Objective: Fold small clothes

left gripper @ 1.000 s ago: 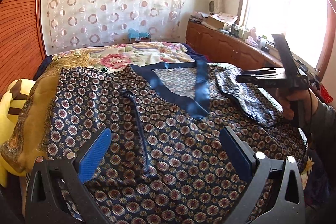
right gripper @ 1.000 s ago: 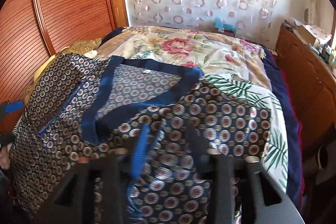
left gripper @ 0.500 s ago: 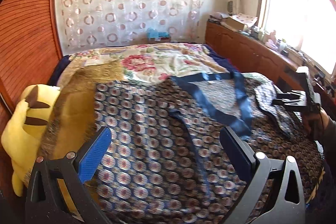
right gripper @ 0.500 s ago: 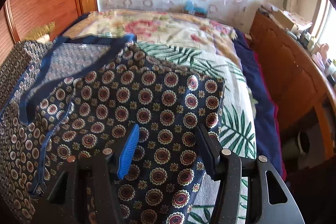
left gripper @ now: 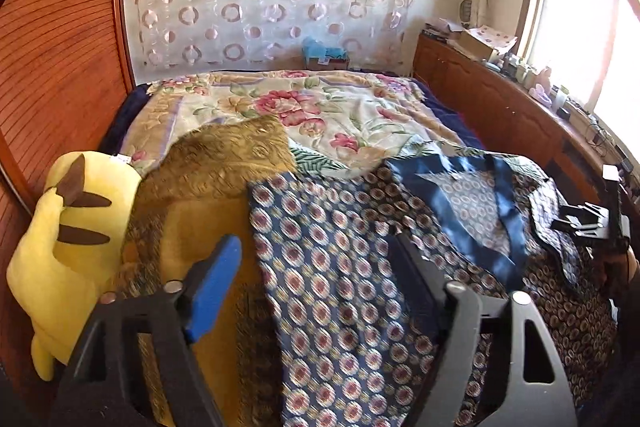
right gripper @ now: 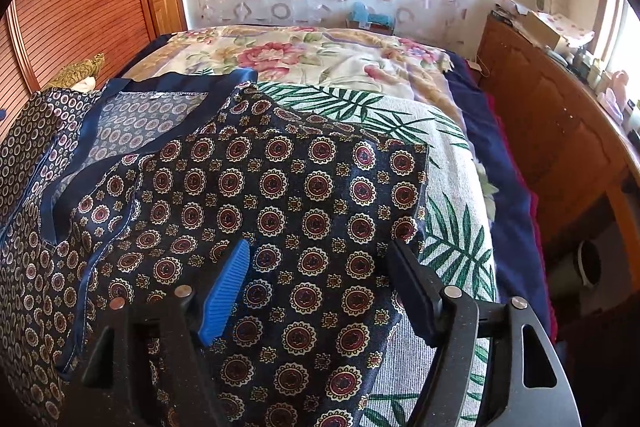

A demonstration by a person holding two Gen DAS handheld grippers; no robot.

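A navy garment with round medallion print and a blue V-neck band (left gripper: 476,203) lies spread on the bed. My left gripper (left gripper: 314,251) hovers over its left side (left gripper: 320,267); the jaws are closing, and the pads stand apart from the cloth beneath. My right gripper (right gripper: 318,251) hangs over the right sleeve (right gripper: 288,187), which lies folded inward onto the garment's body. Its jaws are opening and hold nothing. The V-neck band (right gripper: 160,87) sits at the upper left of the right wrist view. At the far right edge of the left wrist view the right gripper (left gripper: 588,223) shows in a hand.
A gold brocade cloth (left gripper: 208,187) and a yellow plush toy (left gripper: 68,239) lie left of the garment. A floral quilt (left gripper: 300,107) and a palm-leaf blanket (right gripper: 452,227) cover the bed. A wooden slatted wall (left gripper: 60,67) is at left, a wooden cabinet (right gripper: 560,147) at right.
My left gripper swung left from the garment's middle to its left side, and its jaws narrowed. My right gripper let the sleeve cloth go and its jaws widened; the sleeve now lies flat.
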